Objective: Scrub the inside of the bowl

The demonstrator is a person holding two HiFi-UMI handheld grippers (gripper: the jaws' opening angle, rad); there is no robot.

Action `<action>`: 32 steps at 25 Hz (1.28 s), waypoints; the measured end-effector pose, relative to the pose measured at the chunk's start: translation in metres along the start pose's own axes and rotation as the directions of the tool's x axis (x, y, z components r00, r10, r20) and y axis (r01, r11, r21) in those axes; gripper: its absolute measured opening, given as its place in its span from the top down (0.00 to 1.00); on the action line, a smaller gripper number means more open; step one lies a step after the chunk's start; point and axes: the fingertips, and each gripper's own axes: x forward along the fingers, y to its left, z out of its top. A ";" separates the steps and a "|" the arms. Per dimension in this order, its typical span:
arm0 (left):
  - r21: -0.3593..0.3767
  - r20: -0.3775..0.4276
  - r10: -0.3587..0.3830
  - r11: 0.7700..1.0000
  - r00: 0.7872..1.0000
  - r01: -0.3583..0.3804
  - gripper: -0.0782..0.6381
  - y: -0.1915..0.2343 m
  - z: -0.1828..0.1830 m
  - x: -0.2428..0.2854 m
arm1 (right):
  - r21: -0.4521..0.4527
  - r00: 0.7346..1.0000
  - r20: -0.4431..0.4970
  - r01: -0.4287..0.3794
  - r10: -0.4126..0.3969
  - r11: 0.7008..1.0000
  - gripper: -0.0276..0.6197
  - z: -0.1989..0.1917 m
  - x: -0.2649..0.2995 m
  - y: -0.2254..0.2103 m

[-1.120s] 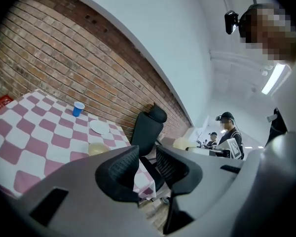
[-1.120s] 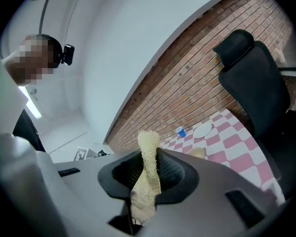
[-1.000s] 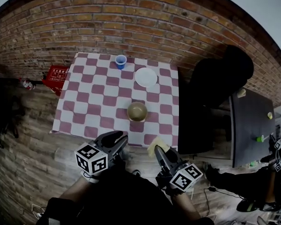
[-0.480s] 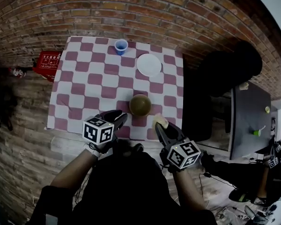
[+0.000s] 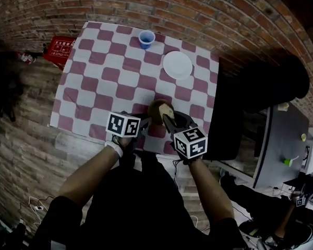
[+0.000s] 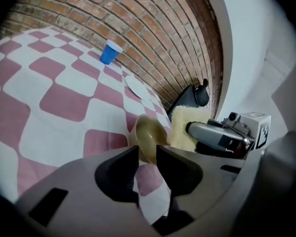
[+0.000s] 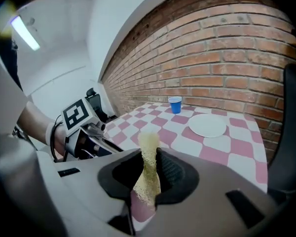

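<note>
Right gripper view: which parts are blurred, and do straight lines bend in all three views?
Right gripper view: the sponge in the right claw looks soft; the brick wall curves. Left gripper view: the bowl is blurred, the brick wall bows, the corners are black. Head view: the table has bent edges.

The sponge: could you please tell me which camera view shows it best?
The right gripper view: the sponge stands centre frame, pinched edge-on between the fingers of the right gripper. The left gripper view shows its broad yellow face beside the bowl. The head view shows only a small pale speck at the bowl.
</note>
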 end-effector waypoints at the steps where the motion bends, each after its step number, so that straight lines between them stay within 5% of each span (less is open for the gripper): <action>1: -0.036 0.010 -0.001 0.999 1.000 0.001 0.72 0.002 0.000 0.002 | -0.024 1.000 -0.012 -0.010 0.010 1.000 0.82 0.000 0.008 -0.001; 9: -0.196 0.040 0.034 0.980 0.999 -0.026 0.73 0.017 -0.004 0.012 | -0.162 0.989 -0.121 -0.099 0.080 0.982 0.82 -0.009 0.053 0.005; 21: -0.186 0.075 0.116 0.978 0.990 -0.100 0.85 0.020 0.007 0.009 | -0.441 0.980 -0.198 -0.078 -0.012 0.894 0.82 -0.015 0.053 -0.005; 28: -0.183 0.089 0.130 0.977 0.987 -0.112 0.85 0.018 0.013 0.011 | -0.461 0.971 -0.240 -0.120 0.007 0.879 0.82 -0.023 0.028 -0.006; 32: -0.194 0.095 0.137 0.974 0.986 -0.117 0.85 0.020 0.013 0.011 | -0.426 0.969 -0.246 -0.135 0.029 0.895 0.82 -0.030 0.018 0.002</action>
